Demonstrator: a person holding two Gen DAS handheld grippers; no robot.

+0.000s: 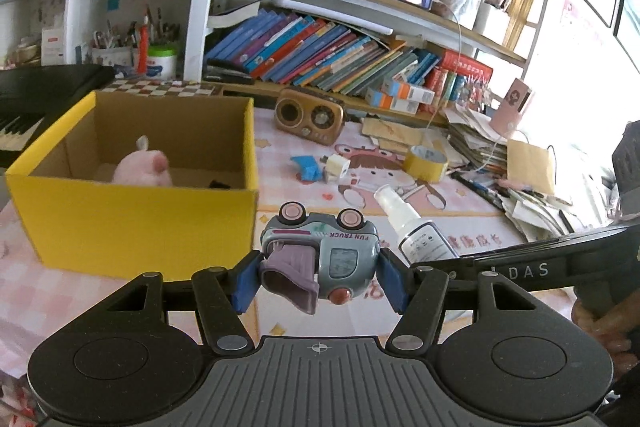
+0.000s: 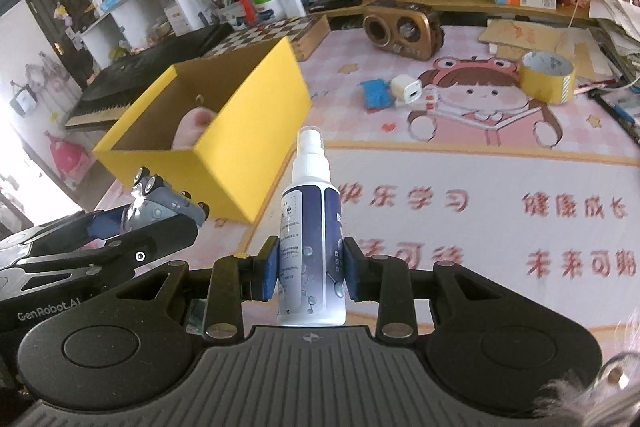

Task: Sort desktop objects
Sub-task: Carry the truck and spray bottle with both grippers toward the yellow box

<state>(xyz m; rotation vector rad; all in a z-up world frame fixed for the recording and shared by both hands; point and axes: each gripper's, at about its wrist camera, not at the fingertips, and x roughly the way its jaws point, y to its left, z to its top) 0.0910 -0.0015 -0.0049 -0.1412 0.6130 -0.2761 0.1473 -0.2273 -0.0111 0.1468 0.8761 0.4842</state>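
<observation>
A: Nearest the left lens, what sits between the blue pads?

B: A grey-blue plastic toy truck (image 1: 320, 259) with pink wheels, turned wheels-up, its purple mixer drum toward the camera. The left gripper (image 1: 318, 277) is clenched on it, one pad on each side, held off the mat.

A: And the other claw?

B: The right gripper (image 2: 308, 269) is grasping a white plastic spray bottle (image 2: 311, 227) with a dark blue label, upright, nozzle pointing away from the camera. In the left view that bottle (image 1: 416, 227) lies just beside the truck, to its right.

A: Where is the box edge?

B: The yellow cardboard box (image 1: 132, 223) with its open top stands to the left of the truck; its near right corner is close to the left pad. Inside lies a pink plush toy (image 1: 142, 169) against the front wall.

A: Room to move?

B: The pink cartoon desk mat (image 2: 480, 179) is bare right of the box. Farther back are a blue crumpled wrapper (image 2: 376, 93), a white charger cube (image 2: 406, 89), a yellow tape roll (image 2: 548, 77) and a brown retro radio (image 2: 402, 29), well apart from both claws. Paper stacks (image 1: 480, 143) crowd the right edge
</observation>
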